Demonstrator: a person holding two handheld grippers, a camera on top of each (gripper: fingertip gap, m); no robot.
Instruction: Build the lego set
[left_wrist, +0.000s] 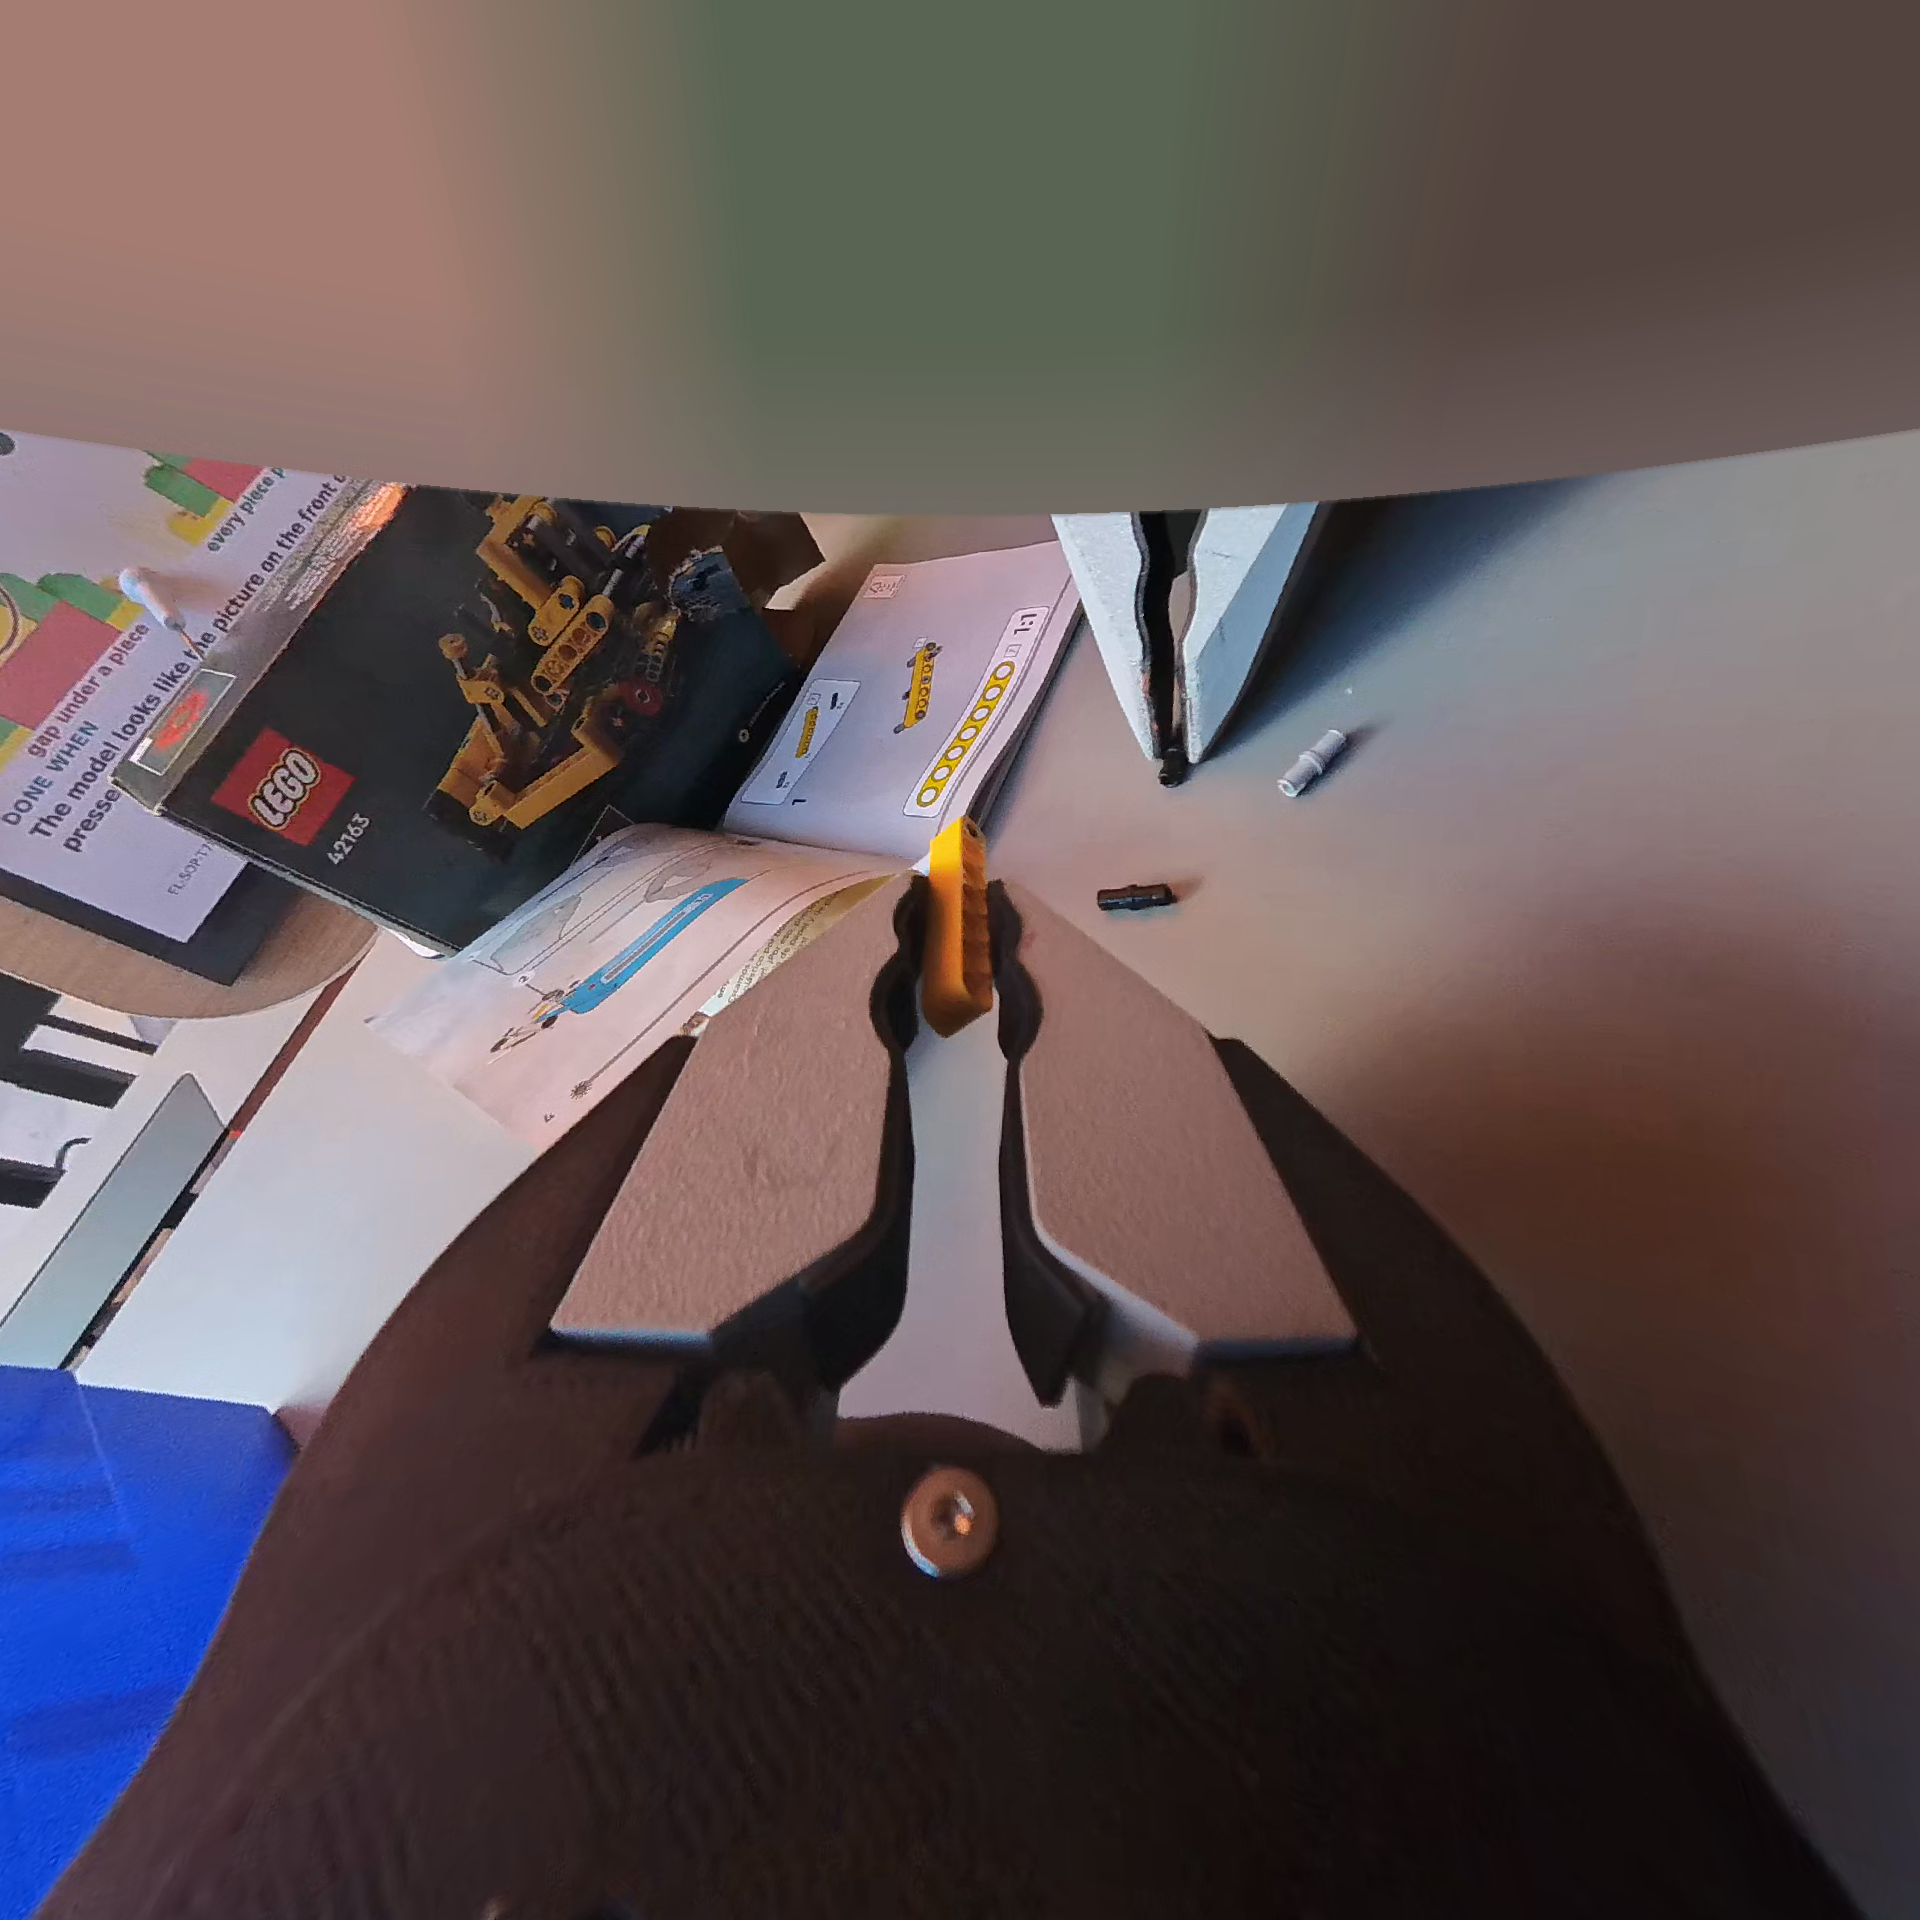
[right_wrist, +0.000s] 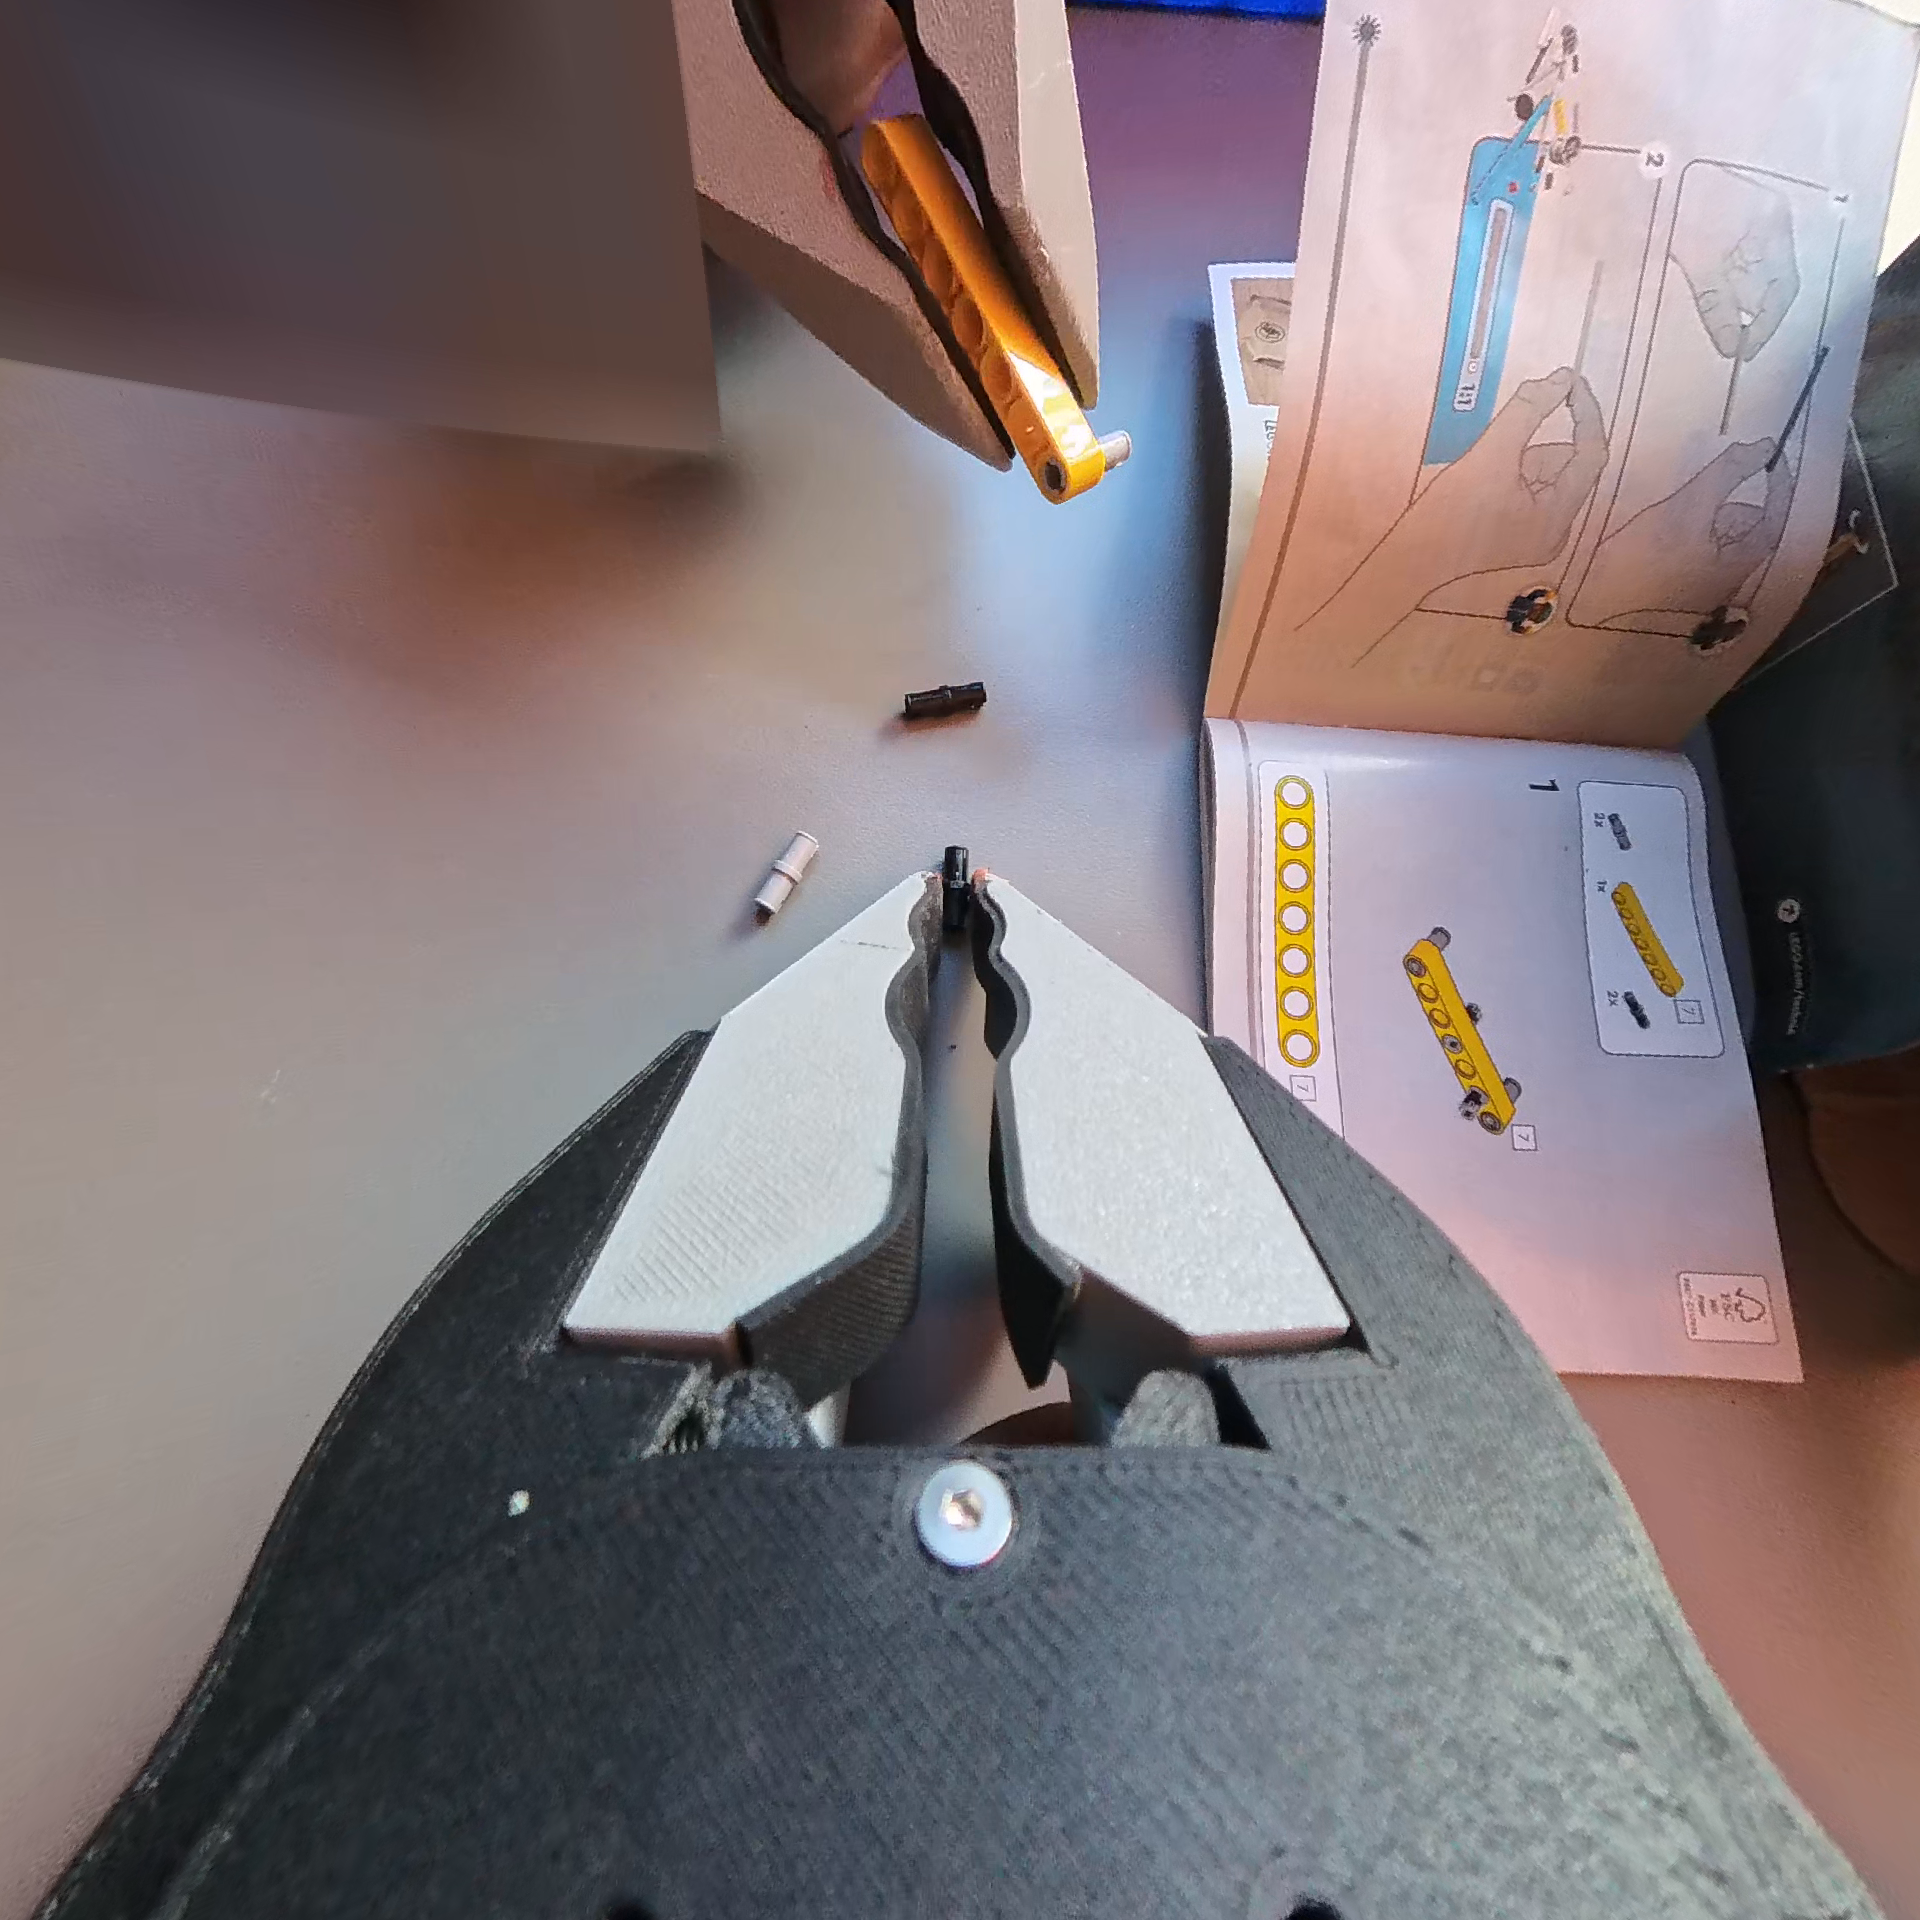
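Observation:
My left gripper (left_wrist: 954, 902) is shut on a yellow beam (left_wrist: 958, 925) with a row of holes, held on edge above the grey table. In the right wrist view the beam (right_wrist: 997, 312) has a light grey pin (right_wrist: 1114, 449) stuck in its end hole. My right gripper (right_wrist: 958, 883) is shut on a small black pin (right_wrist: 954, 871) that pokes out past its tips; it also shows in the left wrist view (left_wrist: 1172, 764). A second black pin (right_wrist: 943, 700) and a loose light grey pin (right_wrist: 787, 876) lie on the table between the grippers.
An open instruction booklet (right_wrist: 1475, 935) lies to the right of my right gripper. The set's box (left_wrist: 457, 707) sits beyond the booklet on printed sheets (left_wrist: 83, 727). A blue thing (left_wrist: 114, 1621) is at the lower left of the left wrist view. Across from one pair of fingers to the other is roughly 8 cm.

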